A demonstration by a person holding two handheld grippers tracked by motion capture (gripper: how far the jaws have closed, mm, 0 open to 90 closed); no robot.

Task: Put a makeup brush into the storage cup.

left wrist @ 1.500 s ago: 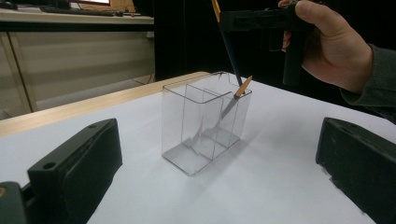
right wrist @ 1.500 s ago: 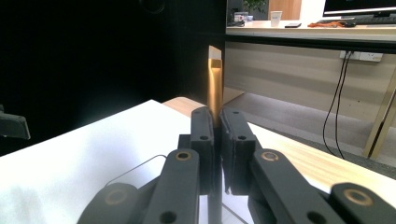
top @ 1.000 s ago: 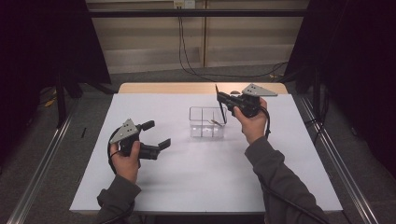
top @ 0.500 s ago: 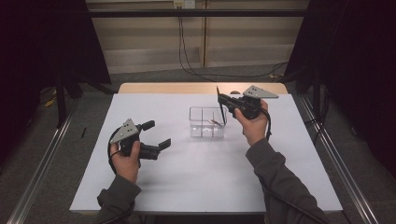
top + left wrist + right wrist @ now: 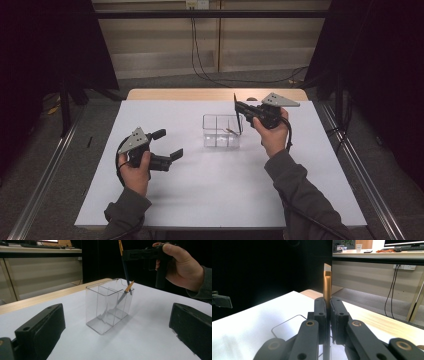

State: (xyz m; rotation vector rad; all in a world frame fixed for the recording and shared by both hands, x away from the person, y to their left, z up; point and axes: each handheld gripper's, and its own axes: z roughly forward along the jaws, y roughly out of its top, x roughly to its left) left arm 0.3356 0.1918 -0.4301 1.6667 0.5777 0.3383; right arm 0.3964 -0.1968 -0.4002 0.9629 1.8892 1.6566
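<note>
Nothing has moved since the earlier frame. The left tongs [image 5: 167, 145] rest wide open and empty on the white desk [image 5: 210, 195]. The right tongs [image 5: 238, 106] clamp a pencil [image 5: 327, 285] upright over the clear organizer [image 5: 221, 131].

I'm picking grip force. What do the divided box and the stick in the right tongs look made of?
The divided box looks like clear hard plastic: see-through walls, glossy edges. The stick, clamped in the right tongs, has a matte orange-brown shaft with a pale slanted end; wood or plastic, I can't tell which.
</note>
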